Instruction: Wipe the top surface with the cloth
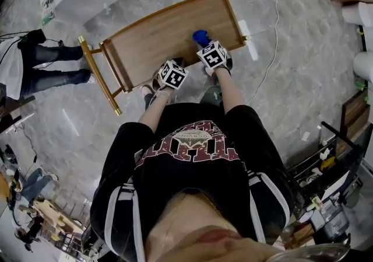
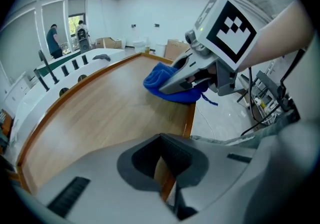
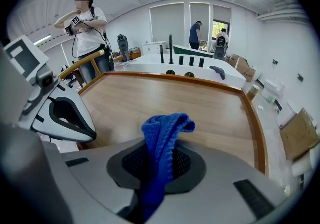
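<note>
Right hand-held gripper [image 3: 158,169] pinches blue cloth [image 3: 164,129] (over wooden top [image 3: 165,96]).

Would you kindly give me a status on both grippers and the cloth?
Right gripper shut on blue cloth, cloth low over wooden top. Left gripper shut, empty, at near edge. Nothing seen in the wiping path.

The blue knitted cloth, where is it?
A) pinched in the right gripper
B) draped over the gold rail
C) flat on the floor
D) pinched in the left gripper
A: the right gripper view shows the blue knitted cloth clamped in the jaws of the right gripper, above the wooden tabletop.
</note>
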